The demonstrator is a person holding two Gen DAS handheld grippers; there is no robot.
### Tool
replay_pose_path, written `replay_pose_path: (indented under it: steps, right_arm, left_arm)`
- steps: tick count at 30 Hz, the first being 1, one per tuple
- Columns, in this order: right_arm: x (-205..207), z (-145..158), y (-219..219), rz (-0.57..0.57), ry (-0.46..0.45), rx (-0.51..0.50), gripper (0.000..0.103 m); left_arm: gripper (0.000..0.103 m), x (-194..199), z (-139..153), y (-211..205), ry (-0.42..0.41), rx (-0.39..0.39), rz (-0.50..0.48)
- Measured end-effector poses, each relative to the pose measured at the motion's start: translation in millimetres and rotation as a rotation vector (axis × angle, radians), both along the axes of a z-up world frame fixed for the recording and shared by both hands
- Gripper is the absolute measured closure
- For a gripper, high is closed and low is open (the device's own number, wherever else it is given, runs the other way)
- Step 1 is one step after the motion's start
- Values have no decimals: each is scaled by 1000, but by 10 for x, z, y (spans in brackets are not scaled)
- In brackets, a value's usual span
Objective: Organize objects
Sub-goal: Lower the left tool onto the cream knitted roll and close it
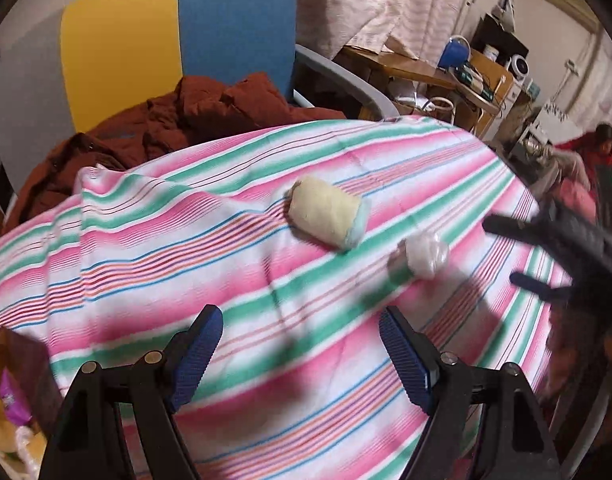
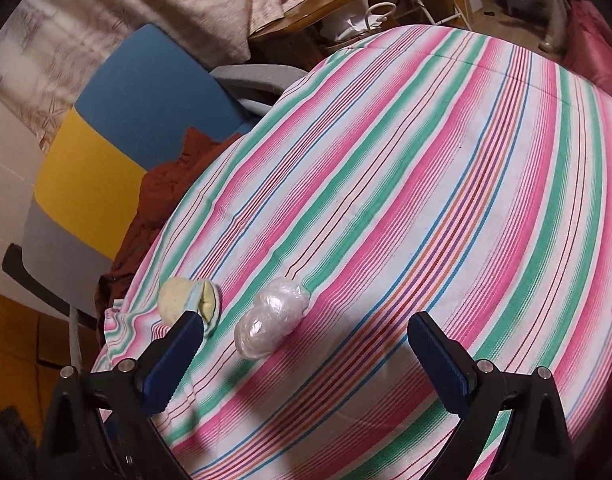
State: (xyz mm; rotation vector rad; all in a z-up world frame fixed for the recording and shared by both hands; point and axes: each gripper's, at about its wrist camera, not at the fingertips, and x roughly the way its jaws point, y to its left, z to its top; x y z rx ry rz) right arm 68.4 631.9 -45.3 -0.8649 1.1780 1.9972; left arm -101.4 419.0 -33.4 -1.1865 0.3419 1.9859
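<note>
A rolled cream and pale-blue cloth bundle (image 1: 327,216) lies on the striped tablecloth (image 1: 186,248), with a small white plastic-wrapped lump (image 1: 427,254) just to its right. My left gripper (image 1: 302,350) hovers open above the cloth, short of both. The right gripper (image 1: 525,252) appears blurred at the right edge of the left wrist view, open. In the right wrist view the white wrapped lump (image 2: 270,322) lies ahead between the open right gripper's (image 2: 306,346) fingers, and the cream bundle (image 2: 188,304) sits just beyond the left fingertip (image 2: 186,330).
A chair with a blue, yellow and grey back (image 1: 178,44) holds a rust-brown jacket (image 1: 178,128) behind the table. A wooden desk with clutter (image 1: 445,72) stands at the back right. A person in red (image 1: 589,152) sits far right. A brown bag (image 1: 14,384) is at lower left.
</note>
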Motion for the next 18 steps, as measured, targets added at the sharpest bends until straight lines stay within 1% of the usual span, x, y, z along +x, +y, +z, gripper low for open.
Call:
replay_pose_path:
  steps: [4,6,9,11,12,13,16,18]
  right_arm:
    - [10,-8,20,-6,11,-16,0]
    - [18,-10,16,-5,17,-20,0]
    - [19,-19,14,-3,22,-29,0]
    - [15,-22,6,0,21,-29,0]
    - [12,-24,4,1,19,-29,0]
    - [10,-26,4,2,18,-29,0]
    - [11,-22,-4,4,21,-27,0]
    - [16,-25,1,6,22,-27,0]
  left_arm:
    - [25,-198,-73,175,-105,43,28]
    - [27,-243,-94,248,-115,49,36]
    - [27,-305,-125,383,-134,63,42]
    - [29,-385,-163,469,-176,71,66]
    - [33,-433,-178,518,-193,80,81]
    - [33,-480,-192,557,-213,93,97]
    - [33,-610,-251,671,-283,133,147]
    - [33,-674,-301,747,-298,128,172]
